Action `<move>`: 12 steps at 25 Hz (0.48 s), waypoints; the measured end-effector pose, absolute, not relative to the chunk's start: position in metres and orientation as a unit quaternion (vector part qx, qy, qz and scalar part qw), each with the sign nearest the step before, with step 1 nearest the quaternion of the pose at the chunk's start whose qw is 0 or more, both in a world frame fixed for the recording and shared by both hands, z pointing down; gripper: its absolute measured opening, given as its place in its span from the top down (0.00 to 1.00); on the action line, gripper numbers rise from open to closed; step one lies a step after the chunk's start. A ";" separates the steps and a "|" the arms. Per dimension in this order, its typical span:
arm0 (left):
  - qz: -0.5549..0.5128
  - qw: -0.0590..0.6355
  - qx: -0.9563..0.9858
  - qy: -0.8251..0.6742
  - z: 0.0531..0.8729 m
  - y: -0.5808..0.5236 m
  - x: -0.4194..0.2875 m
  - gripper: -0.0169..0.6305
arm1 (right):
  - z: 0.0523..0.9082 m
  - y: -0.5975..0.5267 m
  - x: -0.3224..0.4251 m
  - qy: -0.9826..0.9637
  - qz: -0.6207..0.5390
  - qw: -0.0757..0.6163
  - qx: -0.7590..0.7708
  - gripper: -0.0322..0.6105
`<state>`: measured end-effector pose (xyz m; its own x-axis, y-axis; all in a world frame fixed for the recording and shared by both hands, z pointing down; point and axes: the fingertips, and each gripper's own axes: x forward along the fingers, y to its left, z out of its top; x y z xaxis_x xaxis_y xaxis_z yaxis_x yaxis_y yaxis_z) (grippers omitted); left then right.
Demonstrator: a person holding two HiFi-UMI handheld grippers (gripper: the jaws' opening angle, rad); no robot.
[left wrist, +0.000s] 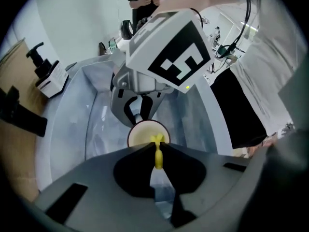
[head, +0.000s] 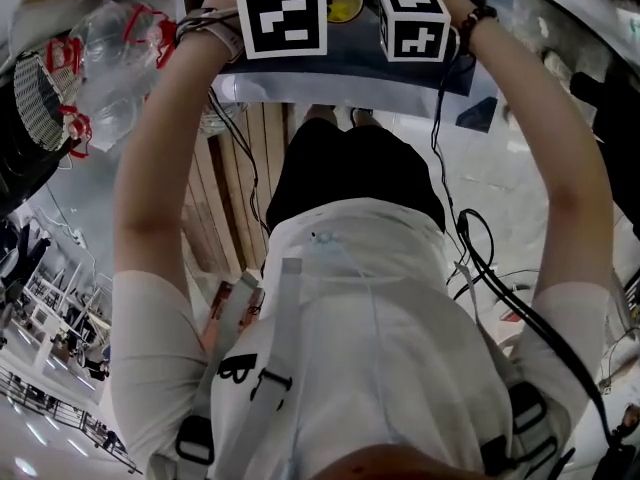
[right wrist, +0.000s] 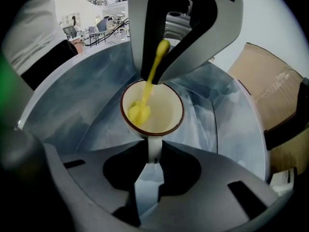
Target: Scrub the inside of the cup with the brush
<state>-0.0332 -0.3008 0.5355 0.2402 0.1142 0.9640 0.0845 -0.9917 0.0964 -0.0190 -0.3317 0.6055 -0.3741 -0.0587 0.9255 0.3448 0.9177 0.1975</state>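
Your right tool pinches the cup by its handle, mouth facing up. Your left tool, pressed onto the brush, sits directly above; the brush's long axis slants down, head already inside the cup.

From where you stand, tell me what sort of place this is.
Most likely a lab or workshop in a big open hall, not a kitchen. Rows of desks and chairs stand in the background, a cardboard box sits close by, and loose cables hang around the person.
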 end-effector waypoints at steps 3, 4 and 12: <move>0.602 -0.006 0.796 0.061 0.534 -0.304 -0.024 0.92 | 0.606 -0.331 -0.019 -0.809 -0.181 0.552 -0.086 0.83; 0.595 -0.008 0.802 0.056 0.533 -0.307 -0.021 0.92 | 0.606 -0.331 -0.019 -0.809 -0.180 0.552 -0.085 0.83; 0.588 -0.028 0.808 0.038 0.533 -0.328 -0.012 0.92 | 0.606 -0.327 -0.021 -0.813 -0.165 0.553 -0.075 0.84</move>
<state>-0.0120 -0.3276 0.5328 0.3062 0.0289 0.9515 0.0946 -0.9955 -0.0002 -0.0206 -0.3271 0.6060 -0.3772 -0.0610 0.9241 0.3050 0.9340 0.1862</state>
